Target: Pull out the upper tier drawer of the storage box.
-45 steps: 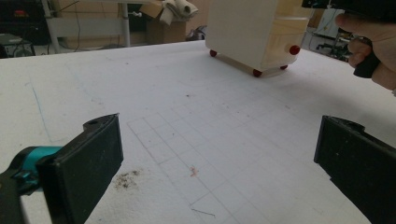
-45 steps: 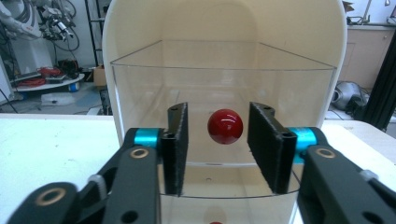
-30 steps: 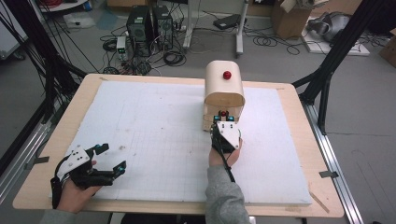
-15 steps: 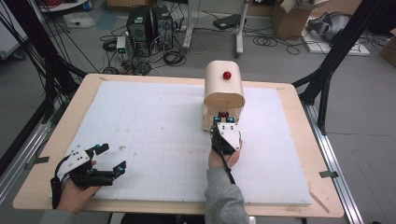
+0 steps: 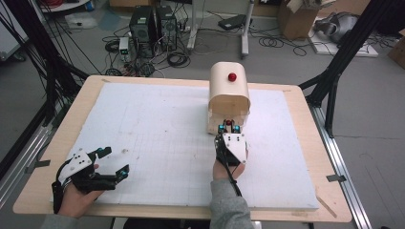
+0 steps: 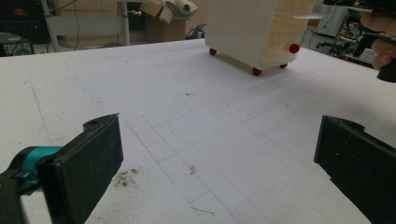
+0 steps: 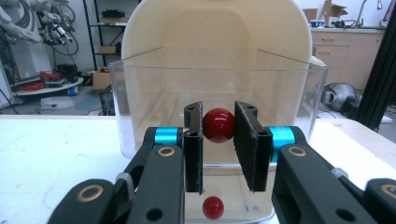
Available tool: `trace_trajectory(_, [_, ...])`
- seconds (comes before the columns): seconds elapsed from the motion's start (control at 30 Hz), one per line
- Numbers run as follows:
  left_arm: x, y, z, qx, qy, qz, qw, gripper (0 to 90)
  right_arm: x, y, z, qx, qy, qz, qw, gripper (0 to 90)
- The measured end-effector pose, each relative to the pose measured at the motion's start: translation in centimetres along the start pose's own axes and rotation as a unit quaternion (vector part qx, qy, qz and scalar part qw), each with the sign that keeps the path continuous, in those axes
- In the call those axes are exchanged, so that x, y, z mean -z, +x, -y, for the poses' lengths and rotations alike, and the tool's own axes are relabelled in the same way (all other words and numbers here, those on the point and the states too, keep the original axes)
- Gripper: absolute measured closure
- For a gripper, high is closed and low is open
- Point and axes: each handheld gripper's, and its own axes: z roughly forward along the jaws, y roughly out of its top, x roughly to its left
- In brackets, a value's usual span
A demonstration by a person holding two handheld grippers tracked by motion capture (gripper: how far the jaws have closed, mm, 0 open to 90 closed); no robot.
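White foam covers the surface (image 5: 157, 129); near its far edge stands a cream box (image 5: 229, 95). Right gripper (image 7: 218, 125) clamps its red knob (image 7: 218, 125). Left gripper (image 5: 112, 162) gapes wide, empty, near-left corner.

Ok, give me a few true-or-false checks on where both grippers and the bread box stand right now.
1. The right gripper has its jaws on the red knob of the clear door. True.
2. The left gripper is shut on something. False: its jaws are wide apart, over bare white foam board.
3. The bread box has a second red knob on top. True.
4. The left gripper touches the bread box. False: it is far from it, near the table's front left corner.
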Motion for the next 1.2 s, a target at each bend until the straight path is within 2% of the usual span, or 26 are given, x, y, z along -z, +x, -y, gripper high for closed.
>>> trace_trajectory(0.33, [0.0,0.0,0.0,0.001,0.0,0.0,1.0,1.7,1.4,-0.1,0.5,-0.007,-0.003,-0.005,1.0,73.5])
trace_trajectory(0.63, [0.0,0.0,0.0,0.001,0.0,0.0,1.0,1.7,1.6,-0.1,0.7,-0.006,-0.003,-0.006,1.0,73.1])
trace_trajectory(0.73, [0.0,0.0,0.0,0.0,0.0,0.0,1.0,1.7,1.6,-0.2,0.7,-0.01,-0.001,-0.009,0.9999,70.3])
trace_trajectory(0.9, [0.0,0.0,0.0,0.0,0.0,0.0,1.0,1.7,1.7,-0.1,0.6,-0.005,0.0,-0.022,0.9997,47.4])
trace_trajectory(1.0, [0.0,0.0,0.0,0.0,0.0,0.0,1.0,1.7,1.7,-0.2,0.5,0.001,0.006,-0.043,0.9991,30.8])
trace_trajectory(1.07, [0.0,0.0,0.0,-0.001,0.002,0.0,1.0,1.7,1.8,-0.2,0.5,0.002,0.006,-0.046,0.9989,29.6])
trace_trajectory(1.13, [0.0,0.0,0.0,-0.001,0.001,0.0,1.0,1.7,1.9,-0.2,0.4,0.004,0.003,-0.055,0.9985,23.6])
trace_trajectory(1.17, [0.0,0.0,0.0,0.0,0.001,0.0,1.0,1.7,1.9,-0.3,0.4,0.001,0.007,-0.057,0.9983,18.4])
trace_trajectory(1.2, [0.0,0.0,0.0,0.0,0.001,0.0,1.0,1.7,1.9,-0.4,0.3,-0.001,0.009,-0.054,0.9985,9.3])
